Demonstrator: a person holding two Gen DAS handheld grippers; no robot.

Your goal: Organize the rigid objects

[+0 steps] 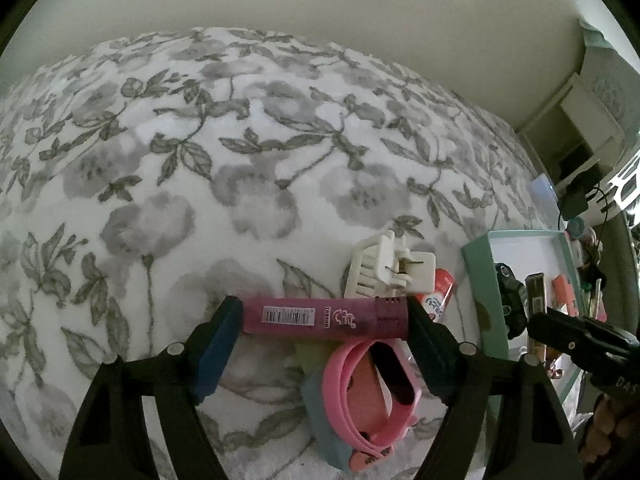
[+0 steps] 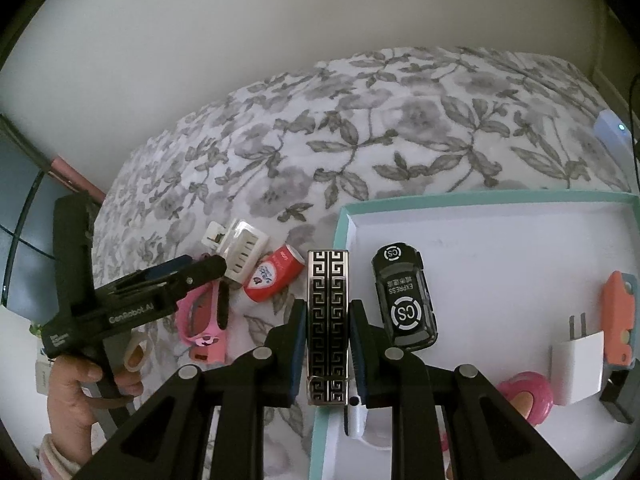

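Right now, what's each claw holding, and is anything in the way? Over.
Left gripper shut on pink tube, above bedspread. Right gripper shut on patterned bar at tray edge. Toy car close beside the bar.

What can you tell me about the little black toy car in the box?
The black toy car looks like shiny plastic, with white "CS" circles and "EXPRESS" printed on its roof. It sits upright on the white floor of the teal-rimmed box, near the left wall, beside the right gripper. Nothing is gripping it.
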